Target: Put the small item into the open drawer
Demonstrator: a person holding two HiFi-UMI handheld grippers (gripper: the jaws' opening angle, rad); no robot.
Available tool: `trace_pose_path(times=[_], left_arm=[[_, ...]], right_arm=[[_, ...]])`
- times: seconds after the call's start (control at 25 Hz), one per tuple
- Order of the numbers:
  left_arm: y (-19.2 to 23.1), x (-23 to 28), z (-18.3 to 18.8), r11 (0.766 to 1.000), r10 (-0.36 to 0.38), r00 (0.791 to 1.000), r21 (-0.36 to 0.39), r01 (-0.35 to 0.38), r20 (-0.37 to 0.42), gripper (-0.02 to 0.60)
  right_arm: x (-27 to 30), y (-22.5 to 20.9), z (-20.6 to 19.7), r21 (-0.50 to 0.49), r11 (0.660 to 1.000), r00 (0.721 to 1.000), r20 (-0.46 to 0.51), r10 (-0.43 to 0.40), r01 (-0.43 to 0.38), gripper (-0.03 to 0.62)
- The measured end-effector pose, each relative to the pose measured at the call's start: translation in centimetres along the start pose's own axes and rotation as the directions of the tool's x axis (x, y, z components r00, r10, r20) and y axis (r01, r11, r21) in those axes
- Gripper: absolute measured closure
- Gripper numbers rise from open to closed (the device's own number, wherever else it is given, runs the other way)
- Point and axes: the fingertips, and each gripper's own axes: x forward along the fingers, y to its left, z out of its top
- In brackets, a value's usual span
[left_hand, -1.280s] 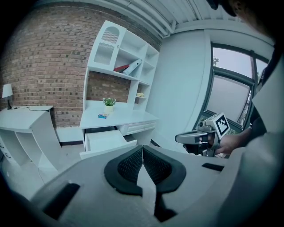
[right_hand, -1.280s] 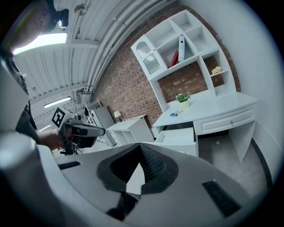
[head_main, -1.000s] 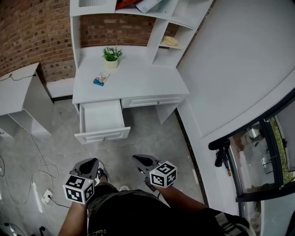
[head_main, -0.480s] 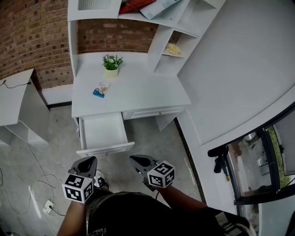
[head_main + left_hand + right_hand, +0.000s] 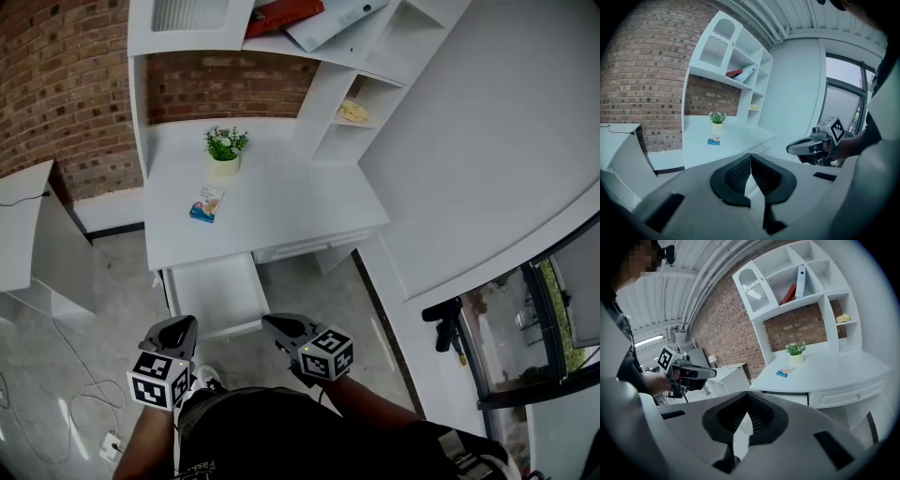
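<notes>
Small item, a little blue packet, lies flat on the white desk in the head view. It is at about 11 o'clock from the middle of the picture. A plant pot stands near it, at its 12 o'clock. The open drawer sticks out from under the desk, at 6 o'clock from the packet. The drawer looks bare inside. The left gripper and the right gripper are low down, near the person's body, at 7 and 6 o'clock. Both are well apart from the packet.

In the left gripper view, the two black fingers are pressed together with nothing between them. The packet sits on the desk far off at 11 o'clock. The right gripper shows at 3 o'clock.

In the right gripper view, the fingers are together too, and hold nothing. The packet lies on the desk at 1 o'clock, just below the plant pot. The left gripper shows at 9 o'clock.
</notes>
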Motion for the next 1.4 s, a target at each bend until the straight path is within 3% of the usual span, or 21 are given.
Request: trace_pose_path(times=[0.36,0.68,0.92,1.4], left_arm=[[5.5,2.4,1.7,0.997,-0.063,0.998,0.044,0.064,-0.021,0.563],[6.8,4.9,2.5,0.994,-0.087,0.995,0.056,0.09,-0.051,0.563],[7.1,6.9,2.6,0.996,-0.061,0.995,0.057,0.066,-0.082,0.563],[7.4,11.6,6.6,0.995,0.05,0.995,0.091,-0.043,-0.085,0.561]], right_arm=[[4.2,-1.8,4.1,-0.008,0.996,0.995,0.047,-0.092,0.092,0.589],[4.6,-2.7,3.7,0.01,0.994,0.994,0.012,-0.111,0.111,0.589],[4.7,-4.9,3.9,0.015,0.996,0.996,0.011,-0.093,0.093,0.589],[6.4,-10.3,7.6,-0.017,1.0,1.0,0.021,0.014,-0.014,0.589]])
